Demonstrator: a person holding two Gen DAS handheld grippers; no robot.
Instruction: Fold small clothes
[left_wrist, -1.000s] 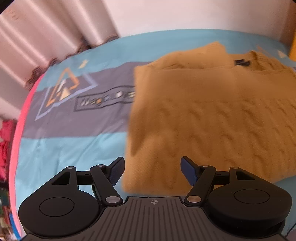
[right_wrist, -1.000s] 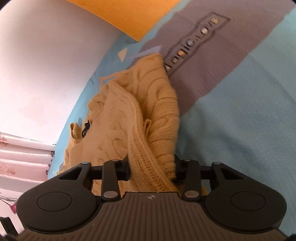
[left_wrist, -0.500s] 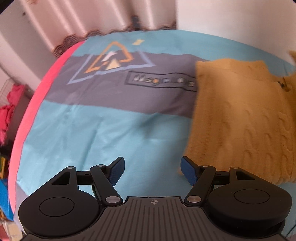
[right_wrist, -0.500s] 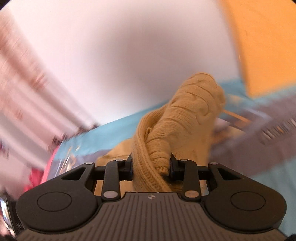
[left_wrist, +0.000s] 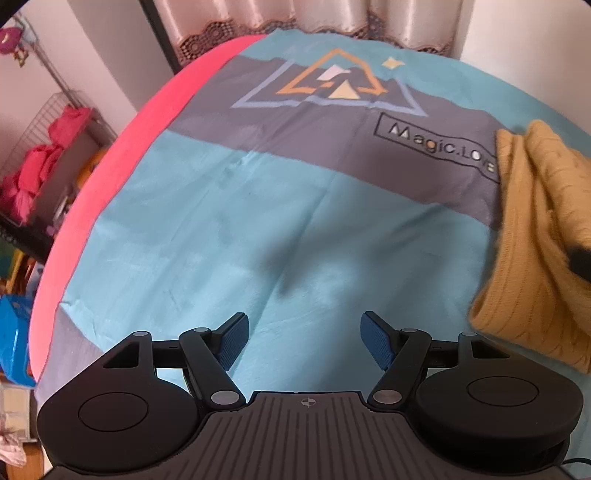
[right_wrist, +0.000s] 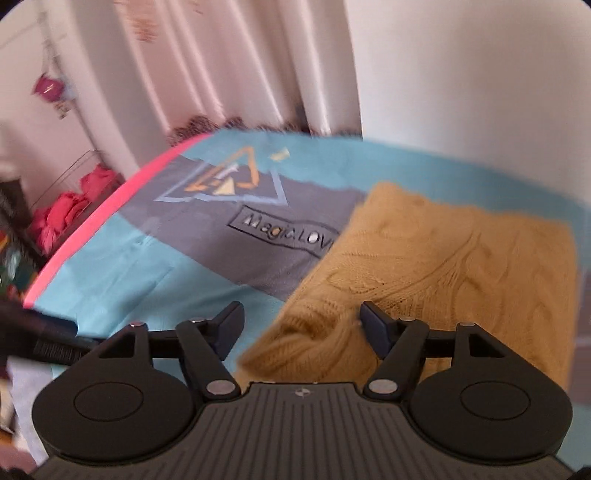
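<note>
My left gripper (left_wrist: 304, 341) is spread wide with nothing between its blue pads (left_wrist: 233, 341). It hangs over the bare teal part of the blanket (left_wrist: 221, 240). Ahead of it, the grey band carries a triangle print (left_wrist: 332, 83) and the words "Magic.Love". Far off to its left the blanket's pink edge (left_wrist: 122, 155) curves away, with pink clothes (left_wrist: 40, 170) on a wire rack beyond. Off to its right, the sweater (left_wrist: 535, 236) shows as bunched mustard knit at the edge of view.

My right gripper (right_wrist: 302, 326) is also wide apart and holds nothing. The sweater (right_wrist: 461, 266) lies on the blanket (right_wrist: 129, 269) just ahead and to the right, its near hem running under the right finger (right_wrist: 376, 325); I cannot tell whether they touch. Curtains (right_wrist: 221, 62) hang behind the far edge.
</note>
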